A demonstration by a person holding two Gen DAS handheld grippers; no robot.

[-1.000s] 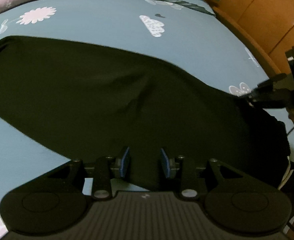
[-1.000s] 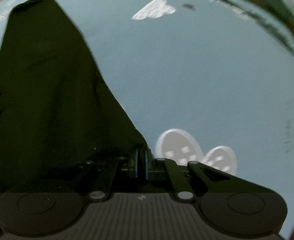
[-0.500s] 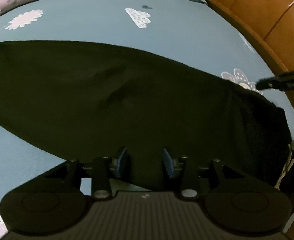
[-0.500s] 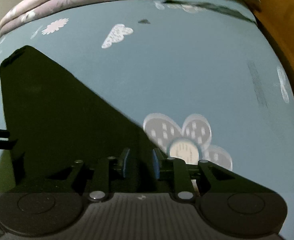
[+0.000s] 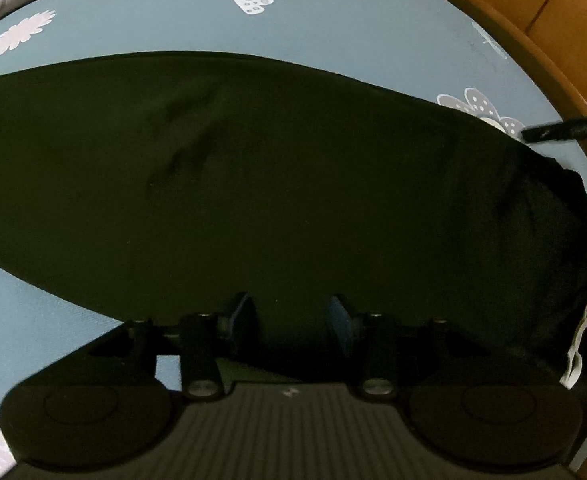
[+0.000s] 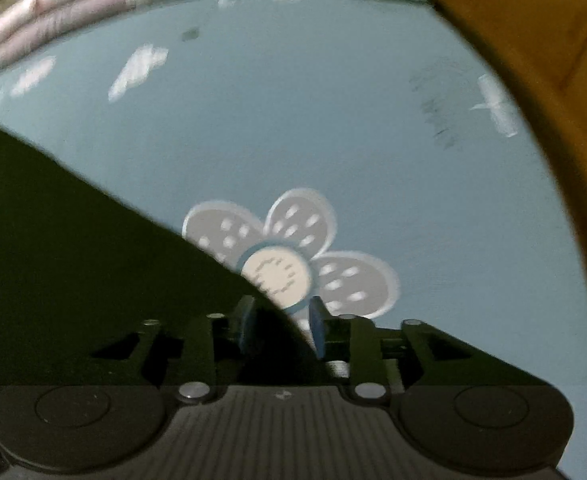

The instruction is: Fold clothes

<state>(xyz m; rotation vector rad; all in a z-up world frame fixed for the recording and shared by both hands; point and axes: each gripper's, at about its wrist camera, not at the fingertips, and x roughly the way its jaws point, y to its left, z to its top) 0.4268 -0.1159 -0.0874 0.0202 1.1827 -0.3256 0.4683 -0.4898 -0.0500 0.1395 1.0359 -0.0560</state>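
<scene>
You have just let go: both your left tongs (image 5: 289, 314) and right tongs (image 6: 278, 322) are opening, pinching nothing. The black garment (image 5: 253, 184) now lies flat across the bed (image 5: 153, 20), ready for another fold.

My right gripper (image 6: 279, 326) points down at the blue bed sheet (image 6: 333, 128), its jaws opening, pads clear of the black garment (image 6: 73, 248) whose edge lies between them, partly covering a printed flower (image 6: 293, 256) near the bed's wooden edge (image 6: 541, 80).
</scene>
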